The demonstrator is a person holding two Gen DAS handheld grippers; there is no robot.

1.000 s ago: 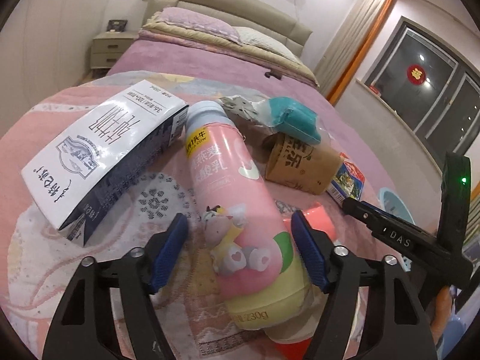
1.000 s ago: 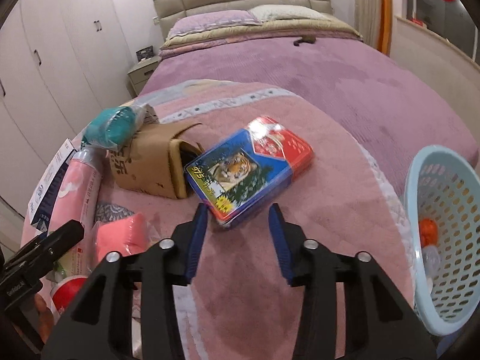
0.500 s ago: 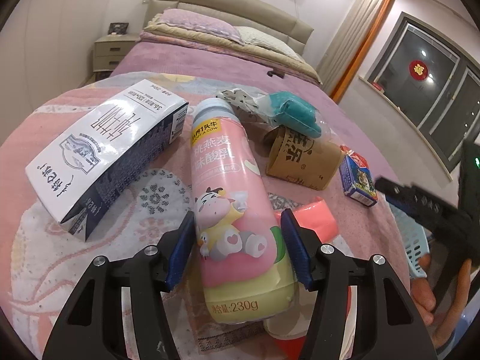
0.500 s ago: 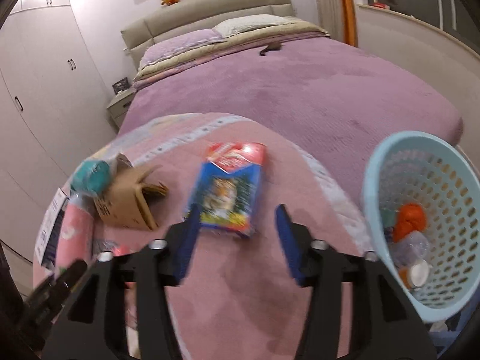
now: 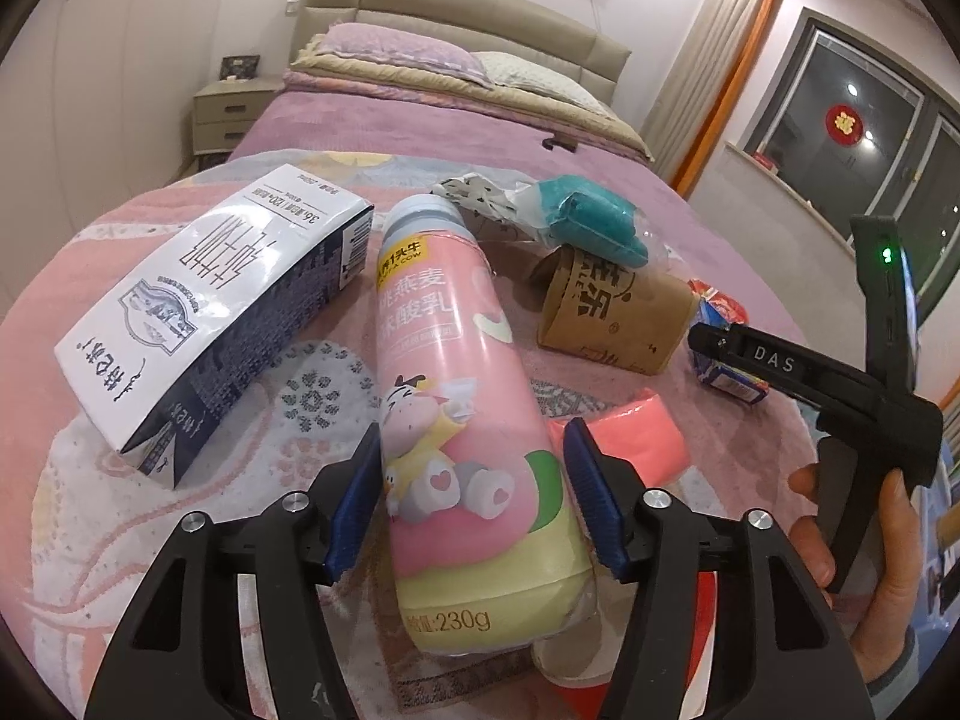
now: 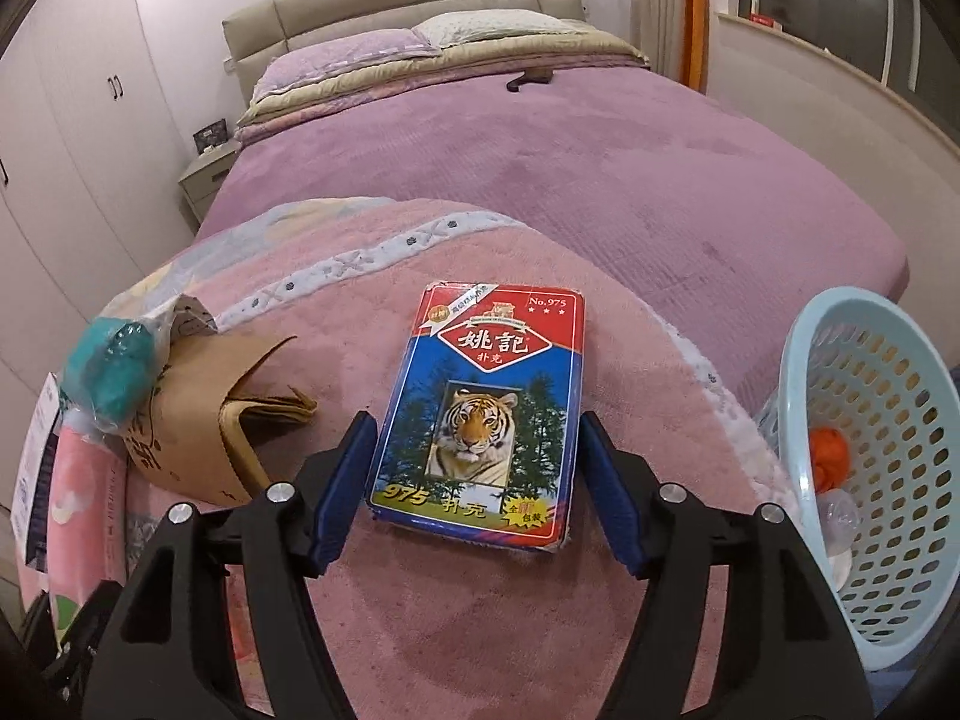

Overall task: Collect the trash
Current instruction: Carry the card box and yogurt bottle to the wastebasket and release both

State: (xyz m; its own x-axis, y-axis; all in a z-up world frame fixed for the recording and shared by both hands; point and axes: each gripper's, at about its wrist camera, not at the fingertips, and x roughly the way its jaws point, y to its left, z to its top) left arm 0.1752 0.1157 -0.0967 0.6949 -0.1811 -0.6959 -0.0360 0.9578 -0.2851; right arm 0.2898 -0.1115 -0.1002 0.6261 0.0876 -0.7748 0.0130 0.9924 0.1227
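Pink plastic fills the left wrist view: a yogurt drink bottle [image 5: 462, 420] lies on its side on the pink blanket [image 5: 312, 396] at the foot of the bed, cap toward 12 o'clock. The left gripper [image 5: 474, 480] straddles its lower body, blue fingers [image 5: 591, 498] against or just off the label on both sides; I cannot tell whether they are pinching it yet. At 10 o'clock lies a white milk carton [image 5: 210, 318], at 1 o'clock a brown paper cup sleeve [image 5: 612, 318] with a teal bagged item [image 5: 594, 222] on top, and a pink-red packet [image 5: 624, 438] touches the bottle at 3 o'clock.

On the right, a playing-card box with a tiger [image 6: 486, 414] lies flat on the same blanket. The right gripper [image 6: 474, 480] has its fingers [image 6: 348, 474] spread on either side of the box's near half, with a small gap on each flank. A light blue perforated basket [image 6: 804, 372] stands at 3 o'clock off the bed edge, already holding an orange item [image 6: 831, 456].

The step appears to be a double pickup. Close on the bottle's widest, stiffest band, squarely, since a round body can roll out. For the box, lower until the fingers reach the blanket, then close across its long edges before lifting toward the basket.
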